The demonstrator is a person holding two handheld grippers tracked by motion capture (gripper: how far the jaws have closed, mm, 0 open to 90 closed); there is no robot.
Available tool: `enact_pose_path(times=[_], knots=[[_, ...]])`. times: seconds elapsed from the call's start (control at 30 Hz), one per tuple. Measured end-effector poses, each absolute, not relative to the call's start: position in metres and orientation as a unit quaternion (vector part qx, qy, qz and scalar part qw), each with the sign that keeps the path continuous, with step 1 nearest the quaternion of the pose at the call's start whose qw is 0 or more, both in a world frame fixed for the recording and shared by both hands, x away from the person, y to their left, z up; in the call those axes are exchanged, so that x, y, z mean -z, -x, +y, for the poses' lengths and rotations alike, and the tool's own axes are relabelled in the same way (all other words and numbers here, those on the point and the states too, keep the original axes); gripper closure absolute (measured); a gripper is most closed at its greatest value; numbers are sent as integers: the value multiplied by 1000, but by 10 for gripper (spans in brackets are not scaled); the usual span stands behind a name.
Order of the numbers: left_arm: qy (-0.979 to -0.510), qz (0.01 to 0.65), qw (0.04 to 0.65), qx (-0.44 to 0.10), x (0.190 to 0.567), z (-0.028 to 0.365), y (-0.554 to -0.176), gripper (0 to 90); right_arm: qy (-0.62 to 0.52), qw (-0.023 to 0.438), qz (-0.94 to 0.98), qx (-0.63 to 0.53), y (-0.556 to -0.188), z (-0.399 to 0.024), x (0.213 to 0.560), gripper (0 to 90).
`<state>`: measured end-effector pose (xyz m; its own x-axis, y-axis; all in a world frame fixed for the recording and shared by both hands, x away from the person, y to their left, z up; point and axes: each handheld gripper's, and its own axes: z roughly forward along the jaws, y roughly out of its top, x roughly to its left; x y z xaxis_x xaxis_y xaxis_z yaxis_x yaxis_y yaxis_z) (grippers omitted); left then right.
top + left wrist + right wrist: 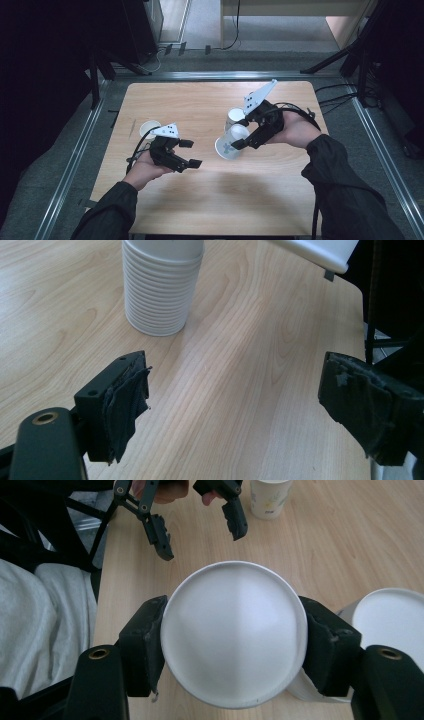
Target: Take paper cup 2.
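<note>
My right gripper (242,134) is shut on a white paper cup (226,147) near its base, holding it tilted with the mouth toward the left. In the right gripper view the cup's round bottom (234,635) sits between the two jaws. Just behind it an upside-down stack of white cups (233,119) stands on the table; the left gripper view shows the stack (160,290) ahead of the jaws. My left gripper (190,153) is open at the table's left, holding nothing, and faces the held cup. A single printed cup (149,128) stands upright behind it.
The wooden table (210,200) has bare room at the front and far left. Metal rails run along its sides, with cables on the floor at the right. The right gripper's grey plate (315,250) shows at the top of the left gripper view.
</note>
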<state>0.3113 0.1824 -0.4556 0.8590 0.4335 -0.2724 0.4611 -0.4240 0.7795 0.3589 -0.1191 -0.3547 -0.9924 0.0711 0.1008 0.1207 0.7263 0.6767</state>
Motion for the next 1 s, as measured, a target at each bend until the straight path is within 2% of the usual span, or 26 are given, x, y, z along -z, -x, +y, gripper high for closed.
enact_pose_path(times=[0.57, 1.0], knots=[[-846, 251, 470, 28, 458, 173, -312, 125, 88, 56, -902, 418, -353, -130, 409, 354], [-843, 232, 485, 32, 460, 166, -312, 128, 102, 70, -882, 455, -349, -127, 431, 356]])
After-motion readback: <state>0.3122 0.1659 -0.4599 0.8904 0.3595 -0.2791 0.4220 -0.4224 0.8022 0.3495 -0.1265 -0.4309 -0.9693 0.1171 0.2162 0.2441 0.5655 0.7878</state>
